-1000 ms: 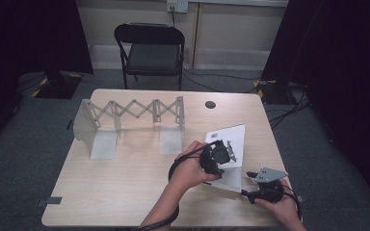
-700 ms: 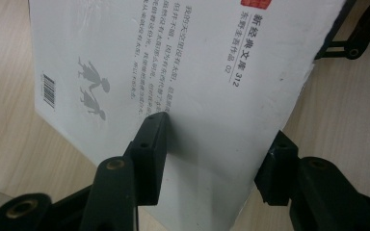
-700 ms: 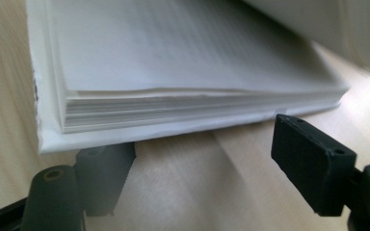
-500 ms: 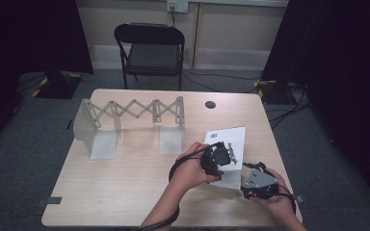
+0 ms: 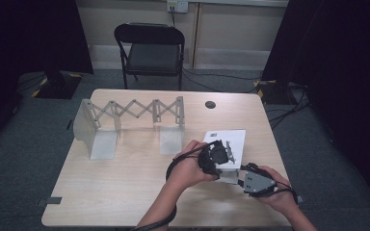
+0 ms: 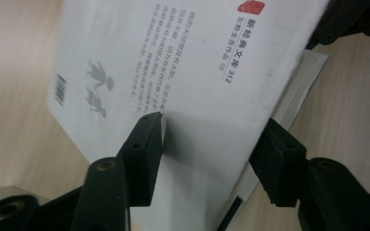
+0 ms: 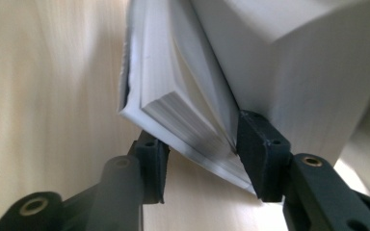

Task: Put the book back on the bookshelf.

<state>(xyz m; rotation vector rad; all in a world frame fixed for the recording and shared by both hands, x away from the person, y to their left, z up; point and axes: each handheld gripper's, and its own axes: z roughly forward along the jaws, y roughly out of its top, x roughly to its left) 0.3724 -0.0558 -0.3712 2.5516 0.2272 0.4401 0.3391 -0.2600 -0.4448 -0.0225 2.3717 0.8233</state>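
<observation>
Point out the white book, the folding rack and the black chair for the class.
white book (image 6: 207,91): left gripper view, on its printed cover.
folding rack (image 5: 135,109): high view, on its lattice.
black chair (image 5: 149,57): high view, on its seat.

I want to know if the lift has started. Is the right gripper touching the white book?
Touching. In the right gripper view the right gripper has the white book page block between its jaws, both pads against it.

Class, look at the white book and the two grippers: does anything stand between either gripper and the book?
Nothing visible does. The left gripper straddles the book's cover edge, and the right gripper has its jaws around the page block at a corner.
</observation>
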